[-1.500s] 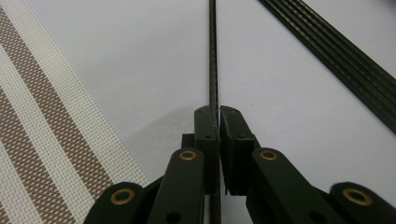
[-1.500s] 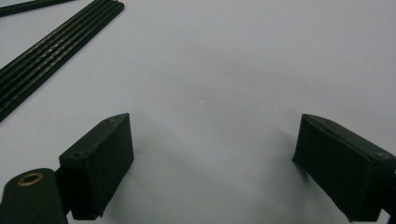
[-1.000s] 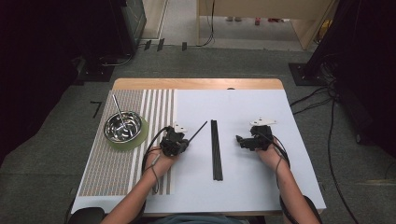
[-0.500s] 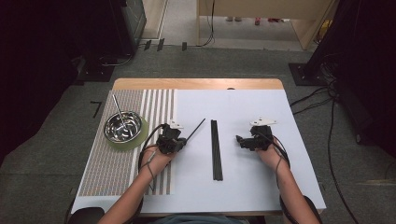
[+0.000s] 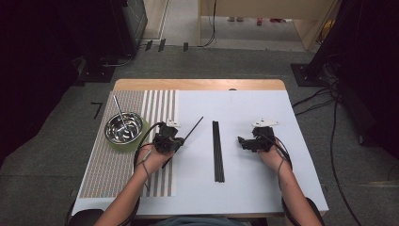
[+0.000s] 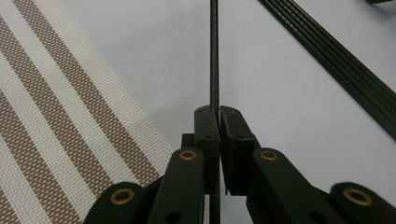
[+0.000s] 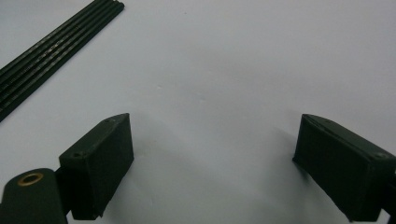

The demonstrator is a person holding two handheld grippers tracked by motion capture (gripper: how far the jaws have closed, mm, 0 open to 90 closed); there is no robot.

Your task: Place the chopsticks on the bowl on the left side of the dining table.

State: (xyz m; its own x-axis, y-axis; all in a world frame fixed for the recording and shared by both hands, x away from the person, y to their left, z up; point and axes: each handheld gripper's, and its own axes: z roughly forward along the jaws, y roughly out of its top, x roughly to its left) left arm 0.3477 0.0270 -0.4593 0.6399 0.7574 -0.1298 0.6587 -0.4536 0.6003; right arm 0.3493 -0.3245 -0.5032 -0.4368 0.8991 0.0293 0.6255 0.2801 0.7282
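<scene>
Currently the left gripper (image 6: pixel 218 116) is clamped on one black rod (image 6: pixel 214 56), lifted clear of the bundle (image 5: pixel 218 150) mid-table, likely for the bowl (image 5: pixel 123 128); right gripper (image 7: pixel 212 163) rests, jaws apart, empty.

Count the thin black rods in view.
About 6: one rod clamped in the left hand-held gripper; roughly five in the bundle lying mid-table, though more could be hidden underneath.

Left gripper (image 5: pixel 175 140), clamped on a single thin black rod (image 5: pixel 193 128), has shifted slightly left across the white table (image 5: pixel 244 193), toward the brown-and-cream striped woven mat (image 5: pixel 106 174). The rod went with it, so the gap to the bundle of black rods (image 5: pixel 218 150) is a little wider.
</scene>
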